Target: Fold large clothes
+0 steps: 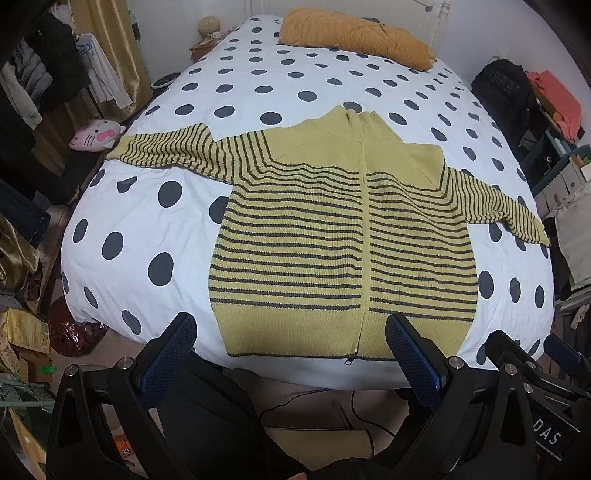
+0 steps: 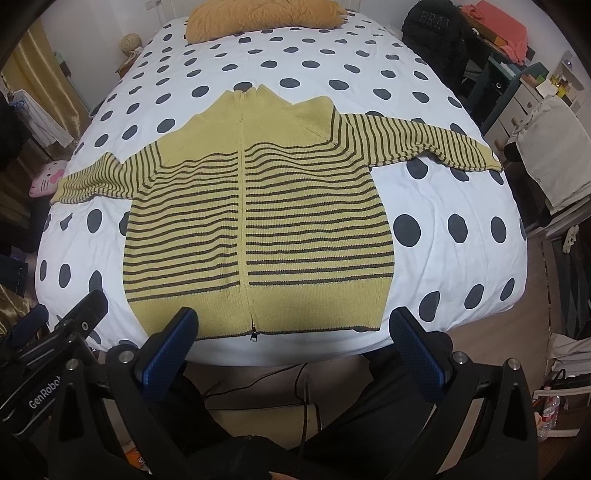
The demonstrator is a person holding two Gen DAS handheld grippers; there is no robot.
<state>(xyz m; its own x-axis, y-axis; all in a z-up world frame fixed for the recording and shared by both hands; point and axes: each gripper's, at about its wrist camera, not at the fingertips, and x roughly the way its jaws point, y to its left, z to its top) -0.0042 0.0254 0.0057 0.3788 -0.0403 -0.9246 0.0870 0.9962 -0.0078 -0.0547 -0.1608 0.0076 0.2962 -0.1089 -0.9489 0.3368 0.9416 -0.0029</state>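
A yellow zip-up sweater with dark stripes (image 1: 343, 236) lies flat, front up, on the polka-dot bed, both sleeves spread out to the sides; it also shows in the right wrist view (image 2: 258, 221). Its hem is at the near bed edge, zipper closed. My left gripper (image 1: 291, 325) is open and empty, hovering just short of the hem. My right gripper (image 2: 291, 321) is open and empty, also just in front of the hem. The right gripper's body shows at the right edge of the left wrist view (image 1: 532, 354).
The white duvet with dark dots (image 1: 147, 206) covers the bed. A mustard pillow (image 1: 354, 37) lies at the head. A pink cat plush (image 1: 96, 136) sits off the left side. Clothes rack and clutter stand left, shelves and a black bag (image 2: 432, 33) right. Cables lie on the floor below.
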